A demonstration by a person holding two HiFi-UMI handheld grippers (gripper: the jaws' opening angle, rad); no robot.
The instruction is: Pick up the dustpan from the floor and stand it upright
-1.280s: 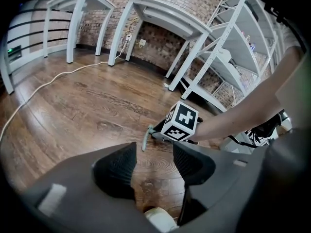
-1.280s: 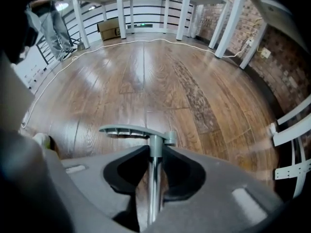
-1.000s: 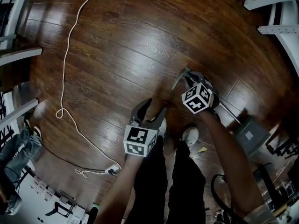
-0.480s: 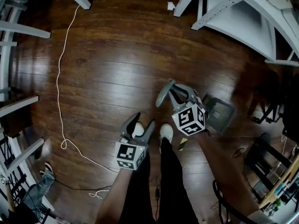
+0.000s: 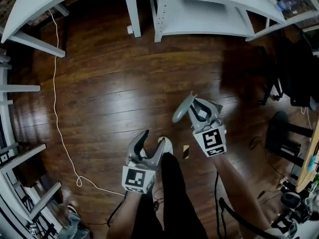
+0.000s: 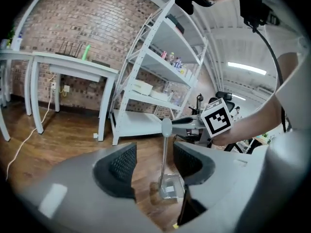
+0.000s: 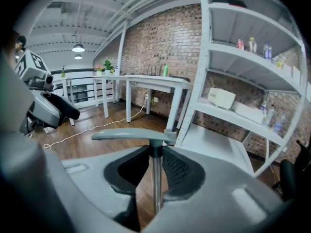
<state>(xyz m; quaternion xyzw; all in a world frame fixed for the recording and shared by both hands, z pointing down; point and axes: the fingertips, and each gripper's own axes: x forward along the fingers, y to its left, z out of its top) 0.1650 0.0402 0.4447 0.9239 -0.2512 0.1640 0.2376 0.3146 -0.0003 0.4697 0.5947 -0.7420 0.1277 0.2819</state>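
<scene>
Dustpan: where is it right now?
Head view, right of centre: the dustpan is held by its shaft in the right gripper, with the open left gripper to its left and the white shelf unit beyond.

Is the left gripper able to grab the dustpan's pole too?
Probably yes. The left gripper is open and empty, nothing stands between it and the pole, and the right gripper holds only the pole's top.

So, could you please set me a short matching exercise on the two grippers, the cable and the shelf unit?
1 left gripper
2 right gripper
3 cable
4 shelf unit

A lies on the floor
B shut on the dustpan
C stands by the brick wall
D open, empty

Pairs: 1-D, 2-B, 3-A, 4-C.
</scene>
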